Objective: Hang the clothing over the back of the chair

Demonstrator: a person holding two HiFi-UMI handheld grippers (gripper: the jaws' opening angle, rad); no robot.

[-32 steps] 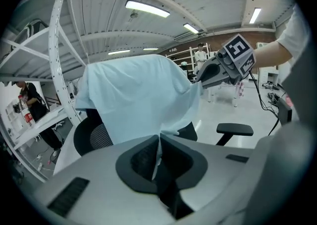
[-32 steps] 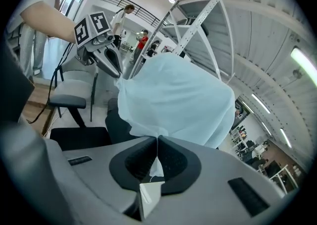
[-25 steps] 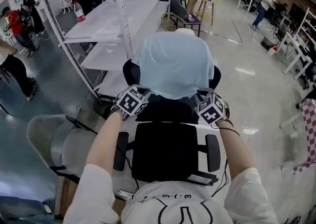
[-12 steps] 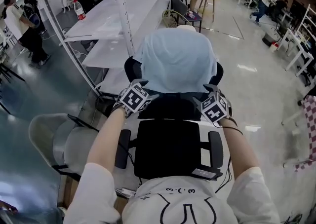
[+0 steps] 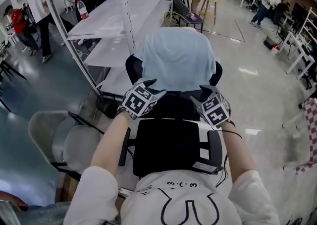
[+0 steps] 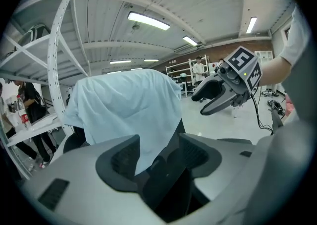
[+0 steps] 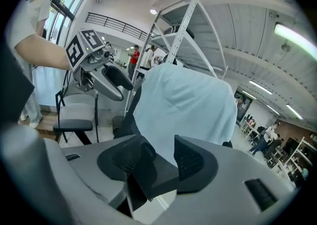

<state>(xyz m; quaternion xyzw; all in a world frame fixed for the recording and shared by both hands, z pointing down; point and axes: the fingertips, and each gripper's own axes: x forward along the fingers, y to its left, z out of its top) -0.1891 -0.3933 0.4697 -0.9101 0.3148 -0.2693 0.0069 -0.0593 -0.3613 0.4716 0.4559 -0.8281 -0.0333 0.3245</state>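
A light blue garment lies draped over the back of the black office chair, hanging down both sides. My left gripper is just off the garment's lower left hem, my right gripper just off the lower right. Both have just been opening and stand open, no pad pressing cloth. In the left gripper view the garment hangs beyond the open left gripper, with the right gripper beside it. The right gripper view shows the garment past the open right gripper, and the left gripper at its left.
A white metal shelving rack with long white tables stands behind the chair. A grey chair sits close at the left. A water bottle is on the table. People stand at the far left and far right.
Both grippers have let go of the garment's hem, opened, and drawn back toward me and slightly up. The garment stays draped on the chair back.
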